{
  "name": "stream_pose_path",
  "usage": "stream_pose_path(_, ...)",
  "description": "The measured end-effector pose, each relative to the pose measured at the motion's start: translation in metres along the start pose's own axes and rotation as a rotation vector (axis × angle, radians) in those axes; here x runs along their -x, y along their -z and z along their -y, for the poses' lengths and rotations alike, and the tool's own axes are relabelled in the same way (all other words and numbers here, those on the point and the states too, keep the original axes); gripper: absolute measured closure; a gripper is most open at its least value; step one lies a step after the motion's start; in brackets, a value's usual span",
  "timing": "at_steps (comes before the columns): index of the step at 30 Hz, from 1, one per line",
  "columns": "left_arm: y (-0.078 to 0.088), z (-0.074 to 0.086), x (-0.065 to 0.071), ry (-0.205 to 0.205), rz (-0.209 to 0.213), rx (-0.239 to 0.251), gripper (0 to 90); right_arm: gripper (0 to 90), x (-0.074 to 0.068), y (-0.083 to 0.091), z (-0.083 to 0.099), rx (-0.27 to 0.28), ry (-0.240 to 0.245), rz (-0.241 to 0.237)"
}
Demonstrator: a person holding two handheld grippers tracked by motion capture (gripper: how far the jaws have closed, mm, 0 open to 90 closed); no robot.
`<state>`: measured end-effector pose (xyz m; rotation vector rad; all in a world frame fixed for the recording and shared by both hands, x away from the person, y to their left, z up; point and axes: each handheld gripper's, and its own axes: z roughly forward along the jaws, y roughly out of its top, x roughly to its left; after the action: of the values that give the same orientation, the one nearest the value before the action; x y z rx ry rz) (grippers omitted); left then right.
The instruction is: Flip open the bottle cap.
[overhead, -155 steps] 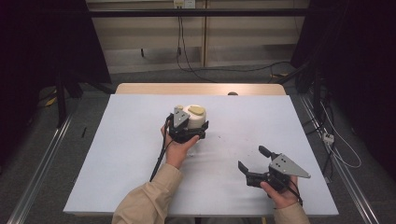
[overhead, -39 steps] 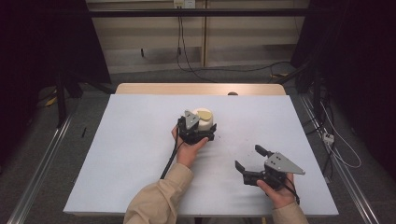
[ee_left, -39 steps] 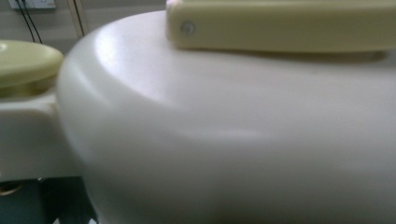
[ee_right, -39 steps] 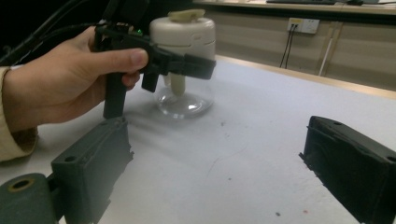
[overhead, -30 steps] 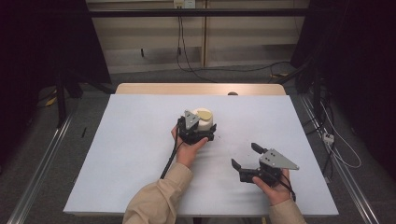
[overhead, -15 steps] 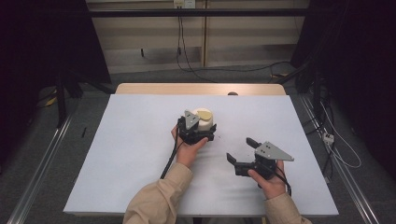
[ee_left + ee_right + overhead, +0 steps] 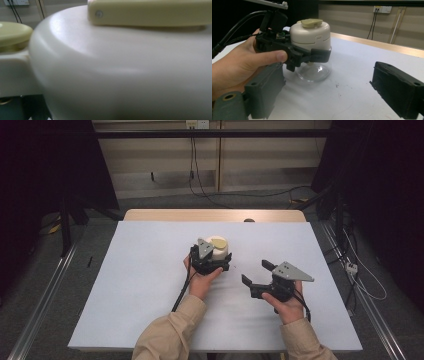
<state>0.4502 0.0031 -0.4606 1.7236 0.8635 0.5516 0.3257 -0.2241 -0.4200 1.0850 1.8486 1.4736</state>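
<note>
1. High view: left gripper (image 7: 216, 261) clamps the cream-topped jar (image 7: 218, 248) near the middle of the white table (image 7: 140, 285); right gripper (image 7: 260, 276) sits beside it, jaws spread and empty.
2. Left gripper view: the jar's cream top (image 7: 120, 75) lies hard against the lens; grip looks firm, hold it level.
3. Right gripper view: jar stands upright on its clear glass base (image 7: 313, 72). Likely next: bring the spread jaws squarely onto the yellow cap (image 7: 312, 23), well clear of the left hand (image 7: 242, 65).

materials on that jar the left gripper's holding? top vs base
Top: cream, looks like moulded plastic, smooth semi-gloss with soft highlights. Yellowish cap: likely plastic too. Base: clear, table visible through it; glass or clear plastic, can't tell. Left gripper clamps the top's lower edge.
</note>
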Motion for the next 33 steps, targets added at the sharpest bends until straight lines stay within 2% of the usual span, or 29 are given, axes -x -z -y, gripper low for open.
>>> stream_pose_path(4,0.000,0.000,0.000,0.000,0.000,0.000,5.0,13.2,0.003,-0.004,-0.003,-0.008,-0.008,0.005)
stream_pose_path(9,0.000,0.000,0.001,0.000,-0.003,0.000,5.1,19.5,0.002,-0.009,-0.008,-0.013,0.012,-0.002)
stream_pose_path(23,0.000,0.000,0.000,0.000,-0.004,-0.005,5.1,29.9,0.006,-0.022,-0.017,-0.026,-0.004,-0.022)
stream_pose_path(29,0.000,0.000,0.001,0.002,0.000,-0.006,5.1,43.5,0.009,-0.026,-0.024,-0.043,0.021,-0.014)
stream_pose_path(33,0.001,0.000,0.000,-0.004,-0.002,-0.010,5.1,51.8,0.011,-0.031,-0.026,-0.056,0.016,-0.019)
